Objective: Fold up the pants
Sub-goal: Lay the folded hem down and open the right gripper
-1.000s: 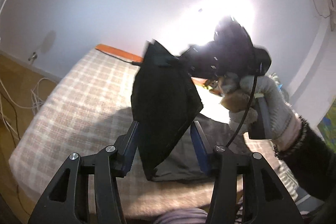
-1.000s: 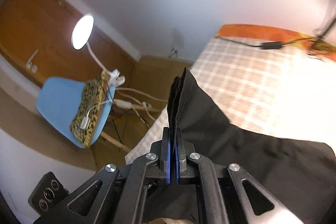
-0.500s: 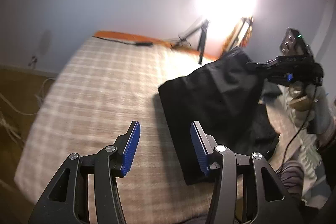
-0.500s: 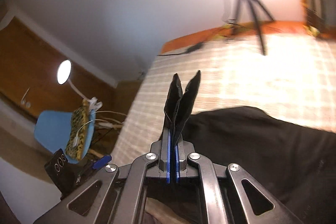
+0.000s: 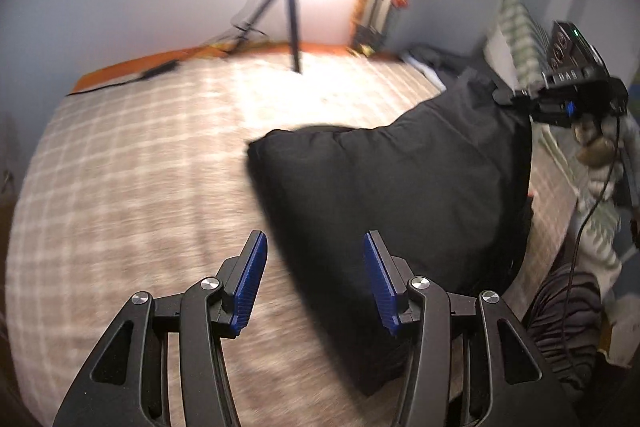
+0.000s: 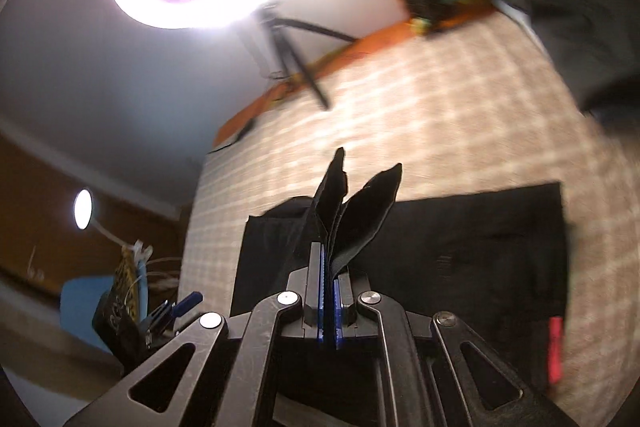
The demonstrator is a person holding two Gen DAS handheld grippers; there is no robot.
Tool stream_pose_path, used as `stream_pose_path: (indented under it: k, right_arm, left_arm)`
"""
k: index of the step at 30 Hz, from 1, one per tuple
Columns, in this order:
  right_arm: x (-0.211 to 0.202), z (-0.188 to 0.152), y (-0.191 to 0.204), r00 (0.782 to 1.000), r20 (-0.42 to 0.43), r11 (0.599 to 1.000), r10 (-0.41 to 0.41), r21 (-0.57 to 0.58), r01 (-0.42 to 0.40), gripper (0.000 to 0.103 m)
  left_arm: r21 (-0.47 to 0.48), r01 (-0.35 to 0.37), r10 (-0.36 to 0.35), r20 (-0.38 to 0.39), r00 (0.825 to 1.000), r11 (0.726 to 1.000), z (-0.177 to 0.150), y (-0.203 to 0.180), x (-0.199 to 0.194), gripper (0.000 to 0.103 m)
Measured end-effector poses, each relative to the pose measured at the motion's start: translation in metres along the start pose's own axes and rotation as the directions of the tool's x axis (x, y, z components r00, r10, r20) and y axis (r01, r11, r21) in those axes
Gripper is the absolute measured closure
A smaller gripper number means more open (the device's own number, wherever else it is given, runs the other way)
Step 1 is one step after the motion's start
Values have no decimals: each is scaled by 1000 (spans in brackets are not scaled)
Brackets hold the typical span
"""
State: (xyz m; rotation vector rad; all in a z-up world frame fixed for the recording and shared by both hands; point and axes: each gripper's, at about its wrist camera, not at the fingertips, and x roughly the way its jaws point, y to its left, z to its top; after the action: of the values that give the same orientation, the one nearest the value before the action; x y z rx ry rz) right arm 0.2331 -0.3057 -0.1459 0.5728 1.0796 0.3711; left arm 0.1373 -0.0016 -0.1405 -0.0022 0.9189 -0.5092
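The black pants (image 5: 400,187) lay folded on the plaid bedspread (image 5: 140,167), one corner lifted where the right gripper (image 6: 328,291) was clamped tight on a bunched edge. The left gripper (image 5: 314,287) hung with its jaws apart and empty over the pants' near-left edge, with bare bedspread stretching left toward the tripod (image 5: 288,11).

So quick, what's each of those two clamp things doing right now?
Left gripper: open, nothing between its fingers.
Right gripper: shut on a corner of the black pants.

Left gripper (image 5: 314,285): black frame, silver screws, ribbed blue pads. Right gripper (image 6: 328,291) alike, black cable trailing at 3 o'clock
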Motion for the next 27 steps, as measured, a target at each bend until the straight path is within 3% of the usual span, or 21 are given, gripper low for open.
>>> stream_pose_path:
  k: [5, 8, 10, 13, 18, 20, 23, 25, 27]
  right_arm:
    - [20, 5, -41, 998, -34, 998, -43, 38, 44, 102]
    - [28, 6, -59, 999, -52, 998, -14, 53, 16, 101]
    - [31, 7, -71, 998, -50, 998, 31, 62, -28, 93]
    - [29, 3, -85, 995, -52, 995, 85, 57, -82, 65]
    - [21, -15, -96, 977, -92, 981, 194, 17, -193, 58]
    - [17, -24, -95, 968, -111, 974, 224, -14, -227, 48]
    - [12, -39, -89, 955, -145, 960, 258, -76, -271, 42]
    - [6, -46, -88, 947, -139, 948, 291, -93, -305, 41]
    - [-2, -50, -88, 933, -125, 931, 337, -100, -350, 34]
  left_arm:
    - [53, -16, 21, -101, 995, 998, -2, -17, 39, 55]
    - [106, -51, 66, -137, 988, 993, -7, -25, 52, 55]
    - [118, -63, 81, -159, 984, 991, -9, -27, 59, 55]
    - [105, -74, 90, -153, 984, 992, -7, -24, 59, 55]
    - [86, -83, 95, -154, 983, 993, -7, -20, 64, 55]
    - [84, -86, 98, -154, 983, 993, -6, -20, 65, 55]
    - [79, -88, 100, -157, 983, 993, -3, -20, 67, 55]
    - [78, -90, 102, -157, 982, 993, -3, -20, 68, 55]
    - [79, -92, 104, -159, 982, 993, -1, -21, 71, 55]
